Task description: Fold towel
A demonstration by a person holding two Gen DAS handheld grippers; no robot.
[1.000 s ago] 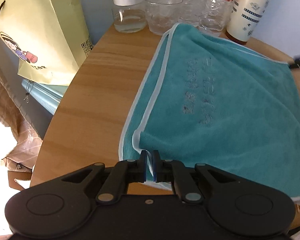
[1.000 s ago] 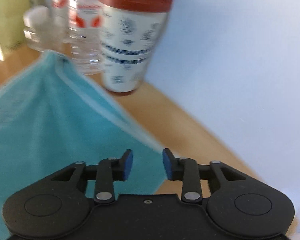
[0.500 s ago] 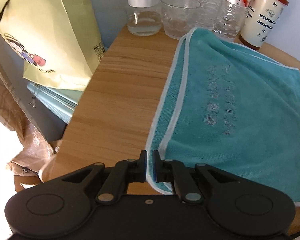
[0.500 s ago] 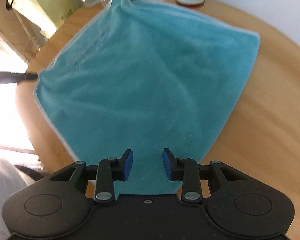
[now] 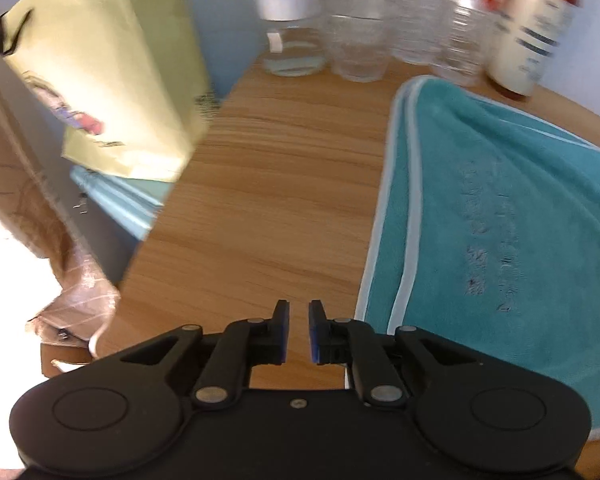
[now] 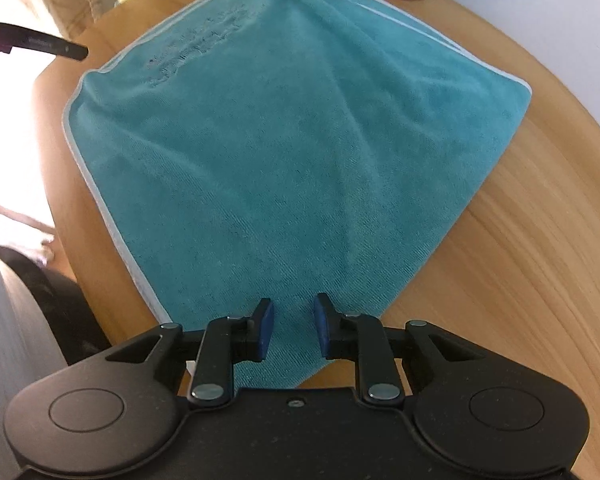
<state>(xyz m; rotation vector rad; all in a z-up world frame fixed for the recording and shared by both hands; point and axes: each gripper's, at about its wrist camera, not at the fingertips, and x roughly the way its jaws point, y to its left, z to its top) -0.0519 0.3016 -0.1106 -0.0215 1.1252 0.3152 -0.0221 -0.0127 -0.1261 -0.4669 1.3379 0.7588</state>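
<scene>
- teal towel [image 6: 300, 152] lies folded on the wooden table [image 5: 284, 184]
- left gripper [image 5: 298, 330] slightly apart, over bare wood
- right gripper [image 6: 294, 330] apart, empty, above a towel corner

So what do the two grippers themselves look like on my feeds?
Both match: the left gripper and right gripper have matte black bodies with two round raised discs, hinged black link arms with silver rivets, and blue pads on the jaws. No cables or markings show.
</scene>
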